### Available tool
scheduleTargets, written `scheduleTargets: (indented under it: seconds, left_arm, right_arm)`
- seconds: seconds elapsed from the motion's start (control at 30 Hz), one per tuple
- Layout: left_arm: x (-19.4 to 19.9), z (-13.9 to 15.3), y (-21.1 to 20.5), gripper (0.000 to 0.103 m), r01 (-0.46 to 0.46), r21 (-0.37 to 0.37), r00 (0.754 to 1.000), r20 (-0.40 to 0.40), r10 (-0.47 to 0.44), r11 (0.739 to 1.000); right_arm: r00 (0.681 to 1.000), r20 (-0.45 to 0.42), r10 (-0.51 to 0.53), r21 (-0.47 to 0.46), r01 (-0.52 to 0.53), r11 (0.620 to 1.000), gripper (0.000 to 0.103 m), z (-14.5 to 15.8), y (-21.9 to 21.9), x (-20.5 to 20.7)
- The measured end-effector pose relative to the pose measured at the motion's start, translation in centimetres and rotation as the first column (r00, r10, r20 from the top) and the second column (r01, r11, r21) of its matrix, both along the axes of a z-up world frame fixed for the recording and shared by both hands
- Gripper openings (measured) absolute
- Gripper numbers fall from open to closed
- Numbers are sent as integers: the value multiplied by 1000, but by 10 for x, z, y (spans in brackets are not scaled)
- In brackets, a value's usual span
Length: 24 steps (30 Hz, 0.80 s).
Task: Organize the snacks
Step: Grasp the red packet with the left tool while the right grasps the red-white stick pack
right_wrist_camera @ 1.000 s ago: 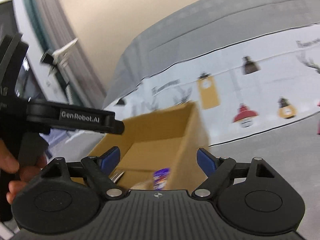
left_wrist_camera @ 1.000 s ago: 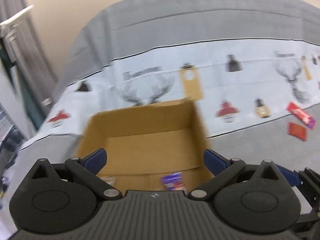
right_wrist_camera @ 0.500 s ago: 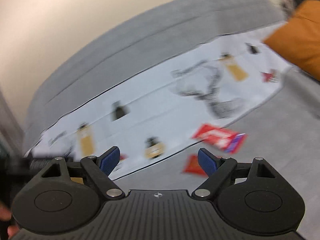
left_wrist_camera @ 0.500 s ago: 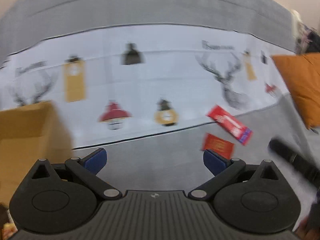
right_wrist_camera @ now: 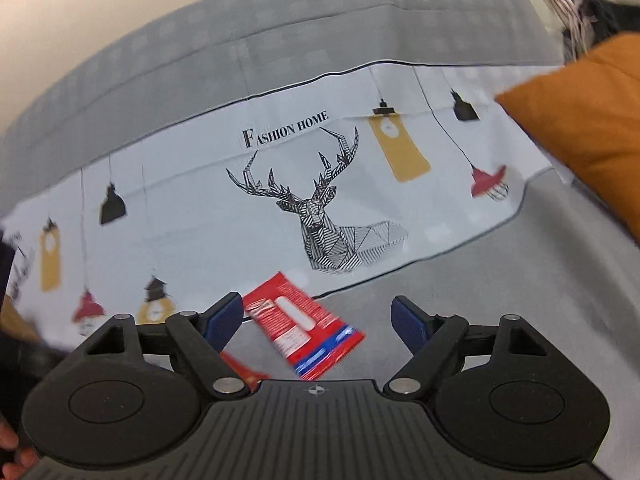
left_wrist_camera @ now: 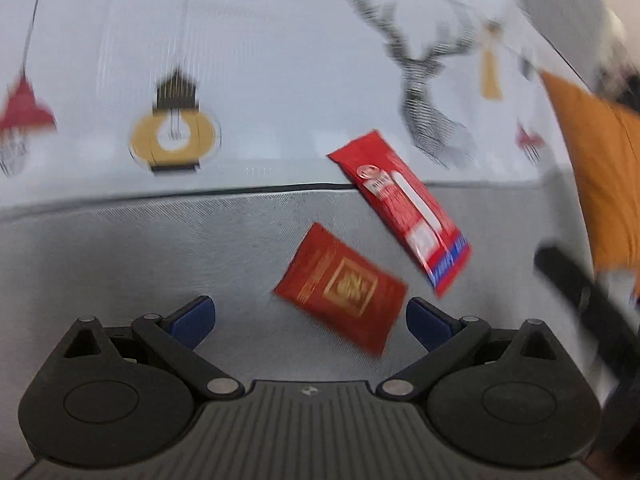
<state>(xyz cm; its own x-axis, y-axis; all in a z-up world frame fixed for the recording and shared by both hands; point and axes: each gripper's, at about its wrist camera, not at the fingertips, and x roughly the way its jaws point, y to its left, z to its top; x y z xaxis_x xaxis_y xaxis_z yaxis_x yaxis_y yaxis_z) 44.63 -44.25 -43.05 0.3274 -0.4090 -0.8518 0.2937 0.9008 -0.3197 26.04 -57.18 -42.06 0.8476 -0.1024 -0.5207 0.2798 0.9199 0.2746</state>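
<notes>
— So, which step are we on?

— The reach for the next snack, I'd say. Both tools are empty and aimed at two red packets lying on the grey sofa seat [left_wrist_camera: 160, 248].

— Where do the packets sit relative to the left gripper [left_wrist_camera: 307, 315]?

— The square red packet with the gold emblem [left_wrist_camera: 344, 286] lies just ahead of it, between the two fingers but nearer the right-hand one, its corner close by that pad. The long red packet with the blue end [left_wrist_camera: 400, 208] lies further ahead and to the right, its far end resting on the printed cloth [left_wrist_camera: 260, 60].

— And the right gripper [right_wrist_camera: 318, 318]?

— The long red packet with the blue end [right_wrist_camera: 302, 330] sits between its fingers, toward the left one. A red sliver low by the left finger is probably the square one.

— Are the jaws open?

— Both pairs stand wide apart, holding nothing. I can't tell if a pad touches a wrapper.

— The next move?

— Likely each tool lowers over its packet and closes. The wrappers lie flat and thin, so the fingertips need to get right down to the fabric to catch an edge.
</notes>
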Motion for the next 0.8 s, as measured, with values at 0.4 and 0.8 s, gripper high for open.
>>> scheduleTargets:
  seconds: [0.4, 0.8]
  left_arm:
    - [13, 8, 6, 15, -29, 94, 998, 58, 24, 995]
    - [-29, 7, -17, 68, 317, 172, 927, 154, -343, 933]
  right_arm:
    - [974, -30, 224, 33, -223, 974, 87, -65, -9, 53]
    - [948, -275, 159, -49, -179, 983, 54, -46, 7, 8]
